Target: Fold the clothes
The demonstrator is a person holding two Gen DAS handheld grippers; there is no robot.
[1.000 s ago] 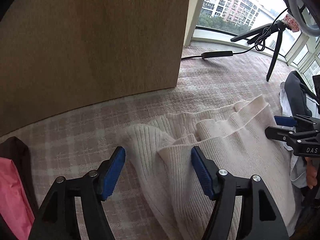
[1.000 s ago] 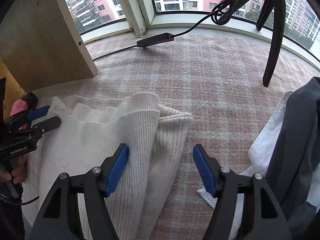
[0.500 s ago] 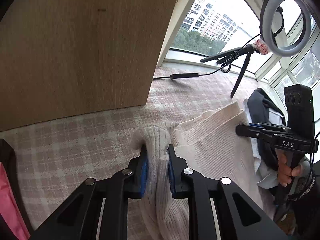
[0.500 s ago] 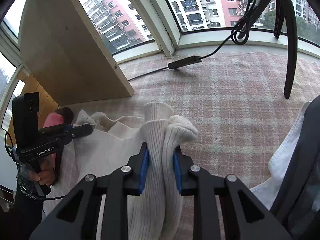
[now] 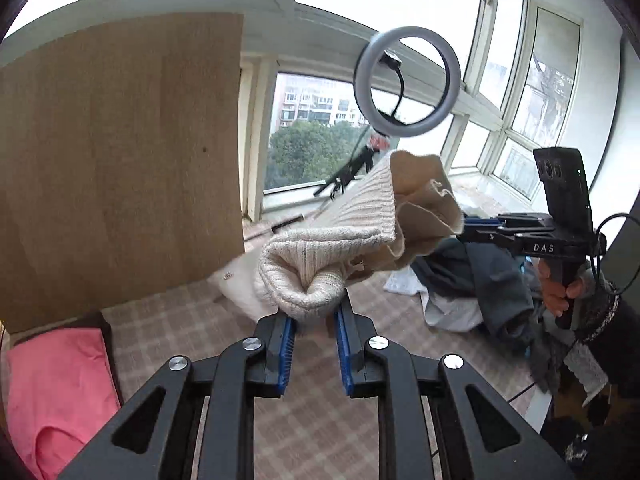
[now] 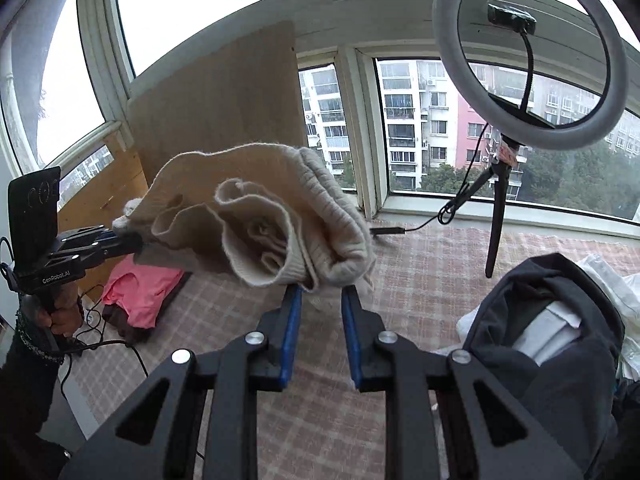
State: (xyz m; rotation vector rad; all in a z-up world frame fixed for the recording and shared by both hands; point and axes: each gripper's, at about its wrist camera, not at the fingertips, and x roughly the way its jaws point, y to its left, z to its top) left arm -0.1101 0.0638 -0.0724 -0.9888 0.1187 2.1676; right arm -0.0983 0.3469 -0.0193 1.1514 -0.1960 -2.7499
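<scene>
1. Holding the cream ribbed sweater [image 5: 320, 268] up in the air, we are clenching the left gripper [image 5: 314, 320] on one bunched corner of it, its blue-padded fingers [image 5: 285, 344] pressing the knit from both sides.
2. We are pinching another bunched part of the same sweater [image 6: 280, 216] with the right gripper [image 6: 320, 300], whose fingers [image 6: 291, 320] are closing on the fabric just at their tips.
3. The sweater is hanging between the two grippers, well above the pink checked blanket [image 6: 400, 288], and it is sagging in loose folds in the middle.
4. In the left view we are seeing the right gripper [image 5: 466, 226] at the far right, gripping the sweater's other end, with a hand [image 5: 558, 292] around its handle.
5. In the right view we are seeing the left gripper [image 6: 132, 242] at the left, with a hand [image 6: 60, 316] on its handle.
6. A pink garment [image 6: 140, 288] is lying at the left edge of the blanket, and a dark grey garment [image 6: 552, 328] is lying in a heap with white clothes [image 6: 612, 280] at the right.
7. A ring light [image 6: 528, 56] on a tripod is standing far off by the window, and a wooden panel [image 5: 120, 152] is standing to the left.
</scene>
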